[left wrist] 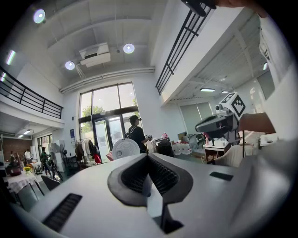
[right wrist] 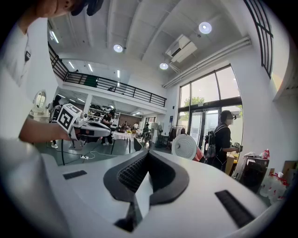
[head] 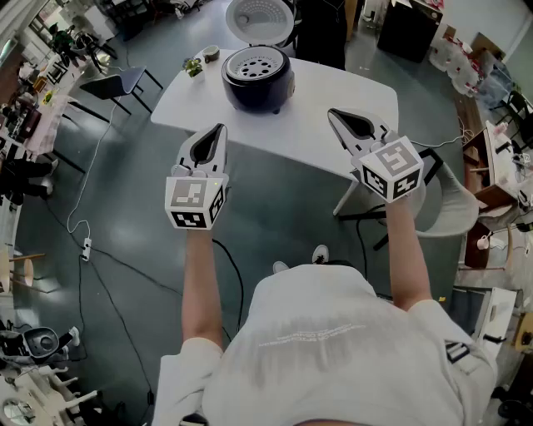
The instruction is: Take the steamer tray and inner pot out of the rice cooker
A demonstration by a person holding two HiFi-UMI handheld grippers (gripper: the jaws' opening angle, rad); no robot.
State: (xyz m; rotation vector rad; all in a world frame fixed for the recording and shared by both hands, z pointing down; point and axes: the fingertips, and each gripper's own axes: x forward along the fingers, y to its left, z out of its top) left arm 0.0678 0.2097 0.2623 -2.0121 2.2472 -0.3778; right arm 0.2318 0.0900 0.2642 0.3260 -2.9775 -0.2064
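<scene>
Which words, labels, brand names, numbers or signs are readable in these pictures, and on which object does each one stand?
No text is readable anywhere.
Left gripper, marker cube: black-and-white square patterns only, no letters.
Right gripper, marker cube: the same, patterns only.
Rice cooker: no label or brand can be made out.
Blue wall sign: too small to read.

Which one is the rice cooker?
Look for the white table in the middle of the grey floor. At its far edge sits the rice cooker, round and dark, its lid flipped up. Unlike the tiny green thing and little jar beside it, it's big, with a holey tray inside.
</scene>
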